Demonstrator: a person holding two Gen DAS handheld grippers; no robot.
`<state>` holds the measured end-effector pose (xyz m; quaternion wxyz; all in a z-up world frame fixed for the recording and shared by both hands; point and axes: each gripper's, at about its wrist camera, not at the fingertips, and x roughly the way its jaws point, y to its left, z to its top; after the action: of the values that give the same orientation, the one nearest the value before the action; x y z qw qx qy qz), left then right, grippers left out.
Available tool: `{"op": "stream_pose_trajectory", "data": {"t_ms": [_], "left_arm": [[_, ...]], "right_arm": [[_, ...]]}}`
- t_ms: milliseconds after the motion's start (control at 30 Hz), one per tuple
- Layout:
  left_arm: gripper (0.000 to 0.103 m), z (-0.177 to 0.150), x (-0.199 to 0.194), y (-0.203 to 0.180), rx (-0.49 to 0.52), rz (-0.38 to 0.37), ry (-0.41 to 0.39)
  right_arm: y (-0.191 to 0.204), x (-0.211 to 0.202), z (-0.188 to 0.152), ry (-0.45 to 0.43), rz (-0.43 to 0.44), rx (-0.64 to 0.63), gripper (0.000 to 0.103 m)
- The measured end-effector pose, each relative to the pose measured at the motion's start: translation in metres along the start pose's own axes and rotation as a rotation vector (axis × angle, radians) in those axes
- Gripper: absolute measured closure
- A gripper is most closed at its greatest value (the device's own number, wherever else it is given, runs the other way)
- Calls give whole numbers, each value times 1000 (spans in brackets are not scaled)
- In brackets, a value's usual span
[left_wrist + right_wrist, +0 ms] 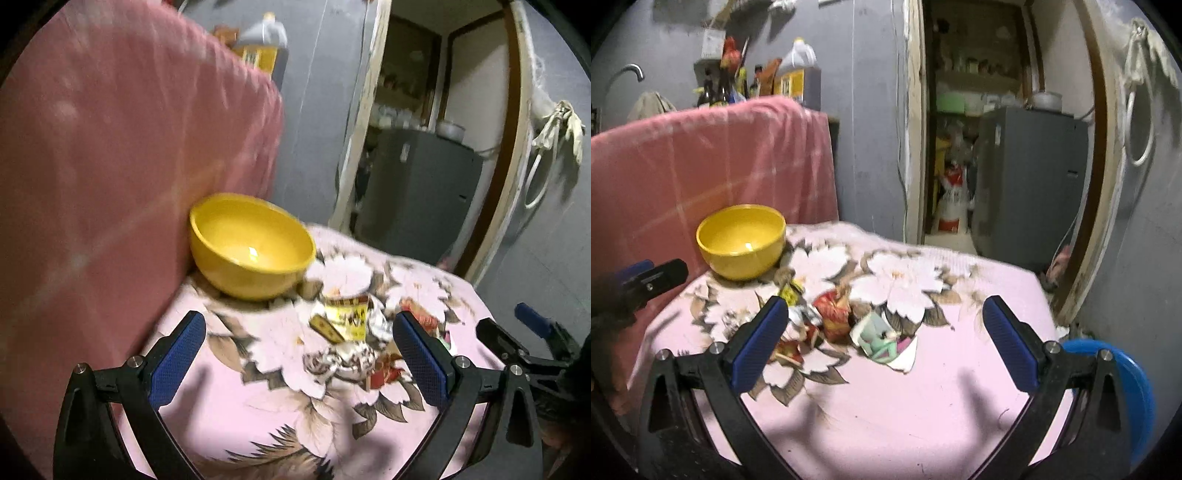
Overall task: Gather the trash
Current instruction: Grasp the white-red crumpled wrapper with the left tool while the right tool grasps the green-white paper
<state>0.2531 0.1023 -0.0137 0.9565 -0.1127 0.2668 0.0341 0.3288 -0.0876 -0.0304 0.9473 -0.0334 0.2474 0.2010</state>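
Note:
Several wrappers lie in a loose heap on the pink flowered cloth (236, 417) (942, 387). A yellow wrapper (345, 317) and a red one (384, 374) show in the left wrist view. The right wrist view shows a red wrapper (833, 314) and a white and green wrapper (882, 341). An empty yellow bowl (251, 247) (742, 240) stands at the back left. My left gripper (299, 336) is open just short of the heap, nothing between its fingers. My right gripper (884, 321) is open too, with the wrappers lying beyond its fingertips. Each gripper shows at the edge of the other's view.
A pink cloth-draped block (122, 177) (713, 158) rises at the left behind the bowl, with bottles (799, 70) on top behind it. An open doorway with a grey fridge (1030, 177) lies beyond the far edge. A blue round object (1123, 391) sits low at the right.

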Motion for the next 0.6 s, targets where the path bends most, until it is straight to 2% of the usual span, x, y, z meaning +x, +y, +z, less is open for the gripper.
{"op": "stream_pose_trajectory", "data": {"t_ms": [200, 267, 400, 600], "left_arm": [[5, -6, 29, -6, -3, -24, 155], [8, -8, 39, -9, 2, -31, 199], [27, -11, 56, -13, 4, -46, 274], [37, -9, 68, -19, 12, -62, 311]], "right_arm": [[-10, 29, -4, 149, 29, 33, 0], [-12, 43, -6, 215, 27, 34, 4], [-19, 61, -11, 310, 61, 71, 13], [-15, 74, -7, 358, 68, 36, 20]]}}
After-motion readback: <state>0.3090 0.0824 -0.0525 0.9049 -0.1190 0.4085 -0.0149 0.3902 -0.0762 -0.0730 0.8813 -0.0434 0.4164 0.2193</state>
